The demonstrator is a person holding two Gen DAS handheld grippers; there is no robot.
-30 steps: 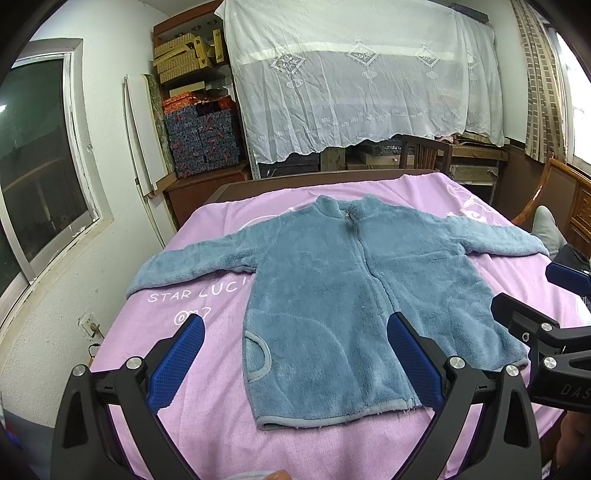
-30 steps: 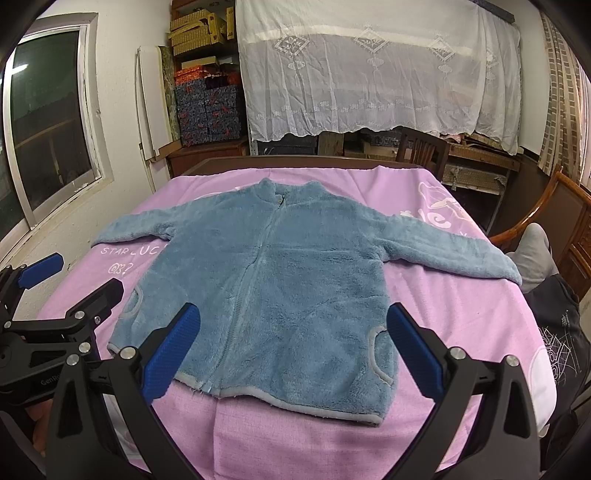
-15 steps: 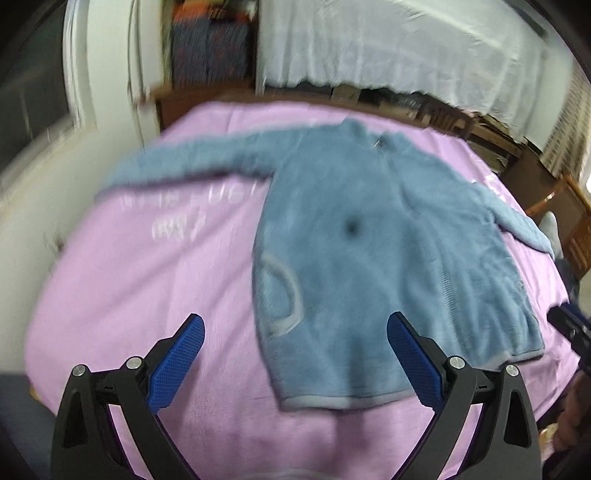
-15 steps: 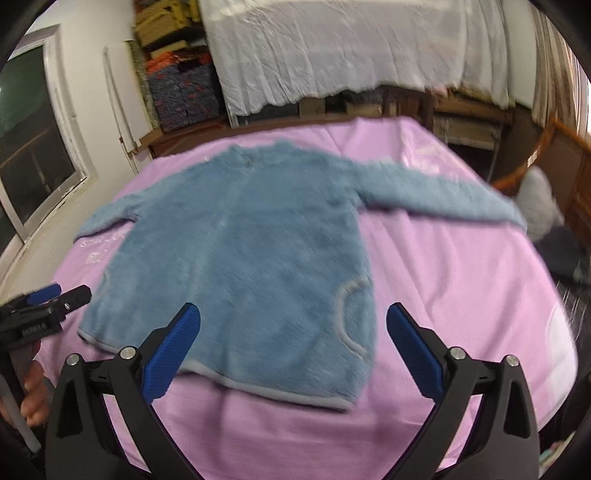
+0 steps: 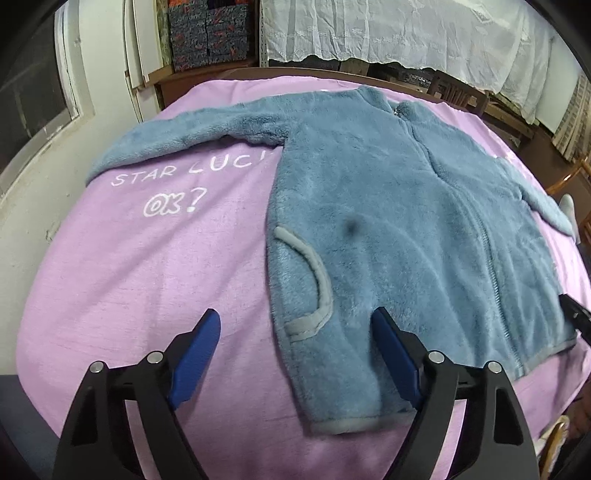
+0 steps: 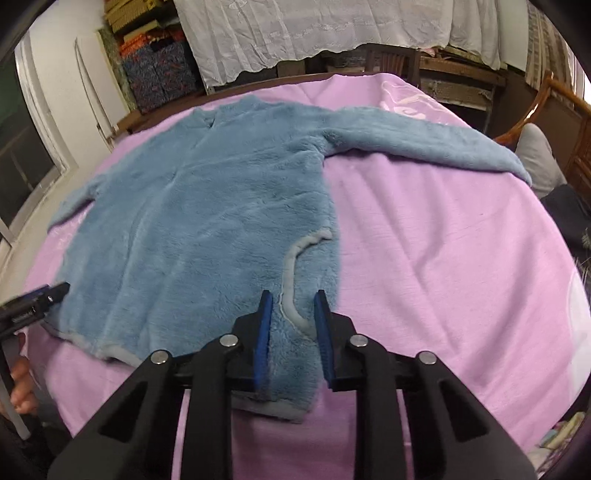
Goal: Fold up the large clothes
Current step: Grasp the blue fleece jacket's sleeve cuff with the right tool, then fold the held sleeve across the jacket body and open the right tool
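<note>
**Both grippers down at the jacket's hem**

Nearest to us, the left gripper (image 5: 295,354) stands wide over the hem corner of the jacket (image 5: 399,236); its jaws have just been closing a little, and the corner with its grey-trimmed pocket (image 5: 314,288) lies between the blue pads without either pad pressing on it. Our right gripper (image 6: 291,332) is narrow: its jaws have just been closing, and the fleece beside the other pocket (image 6: 295,266) bunches between the pads, which look to pinch it. In the right view the left gripper shows at the left edge by the hem, with fingers (image 6: 18,384) of a hand below it.

The jacket lies flat, front up and zipped, on the pink blanket (image 5: 129,277), sleeves spread to both sides. A dark spot marks the fleece above the left pocket.

White writing on the blanket reads "STAR LUC" and, below it, "OK?" (image 5: 173,205); the jacket covers the rest of the first line.

Beyond the bed we see patterned boxes (image 5: 210,33), a white lace cloth (image 5: 406,33) and a wooden chair (image 6: 391,62).

Against a second ago, both views sit lower and closer to the hem, more of the writing is readable, and the right jaws, then wide, are now nearly together.
</note>
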